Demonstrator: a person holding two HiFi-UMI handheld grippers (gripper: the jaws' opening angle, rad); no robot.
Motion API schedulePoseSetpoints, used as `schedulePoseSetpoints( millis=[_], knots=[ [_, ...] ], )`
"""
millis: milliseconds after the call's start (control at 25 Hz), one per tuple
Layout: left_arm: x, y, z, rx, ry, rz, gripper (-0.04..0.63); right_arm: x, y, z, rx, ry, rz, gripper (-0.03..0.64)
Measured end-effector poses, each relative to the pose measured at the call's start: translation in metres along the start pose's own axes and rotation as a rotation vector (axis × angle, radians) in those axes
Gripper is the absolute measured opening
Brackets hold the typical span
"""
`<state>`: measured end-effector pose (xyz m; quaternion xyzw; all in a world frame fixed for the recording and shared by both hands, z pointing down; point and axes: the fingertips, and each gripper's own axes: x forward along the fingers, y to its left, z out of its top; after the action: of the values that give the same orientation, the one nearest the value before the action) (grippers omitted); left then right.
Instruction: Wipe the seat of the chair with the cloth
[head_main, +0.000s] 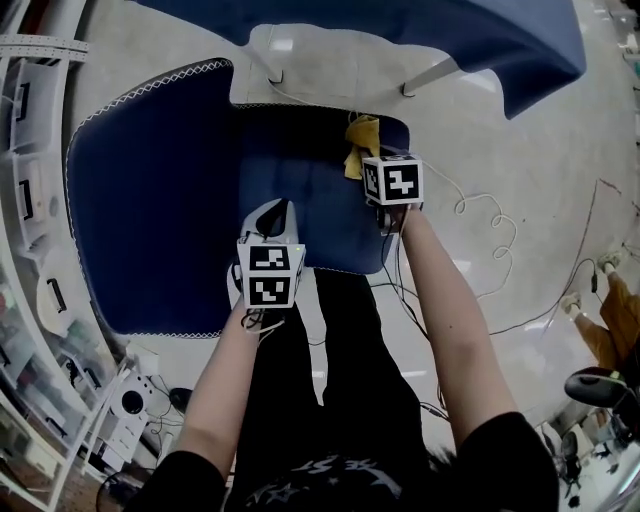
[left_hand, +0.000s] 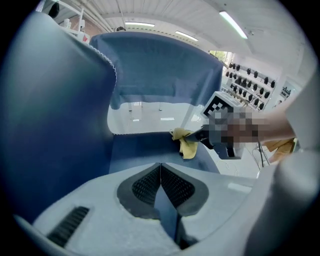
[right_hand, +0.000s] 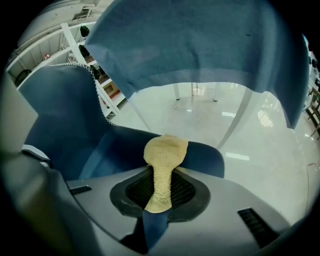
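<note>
1. Gripping the yellow cloth (right_hand: 165, 150), the right gripper (right_hand: 161, 176) has its jaws clamped on a bunched fold of it.
2. That cloth hangs at the far right corner of the chair seat (head_main: 310, 215); whether it presses on the seat I cannot tell.
3. Left gripper (left_hand: 161, 172) hovers over the seat's near side, jaws together on nothing.
4. Judging by this, the cloth is in hand and most of the wiping is left.
</note>
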<state>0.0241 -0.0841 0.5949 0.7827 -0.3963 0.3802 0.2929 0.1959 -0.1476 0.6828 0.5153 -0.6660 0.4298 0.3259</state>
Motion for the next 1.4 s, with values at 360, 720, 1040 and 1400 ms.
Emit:
schedulePoseSetpoints(
  millis=[360,720,1040,1400],
  knots=[
    [0.009,-0.023,-0.002,0.04,0.021,-0.033,0.02,-0.027,-0.058,-0.027,0.081,-0.019,-0.11,0.066],
    [0.008,-0.026,-0.004,0.021,0.029,-0.034,0.02,-0.046,-0.086,-0.046,0.128,0.006,-0.209,0.066],
    [-0.009,-0.007,-0.013,-0.053,0.014,0.021,0.02,-0.055,-0.064,-0.03,0.071,-0.006,-0.161,0.066],
    [-0.036,0.017,-0.04,-0.185,-0.001,0.108,0.02,-0.017,0.073,-0.001,-0.128,-0.002,0.122,0.066]
  ],
)
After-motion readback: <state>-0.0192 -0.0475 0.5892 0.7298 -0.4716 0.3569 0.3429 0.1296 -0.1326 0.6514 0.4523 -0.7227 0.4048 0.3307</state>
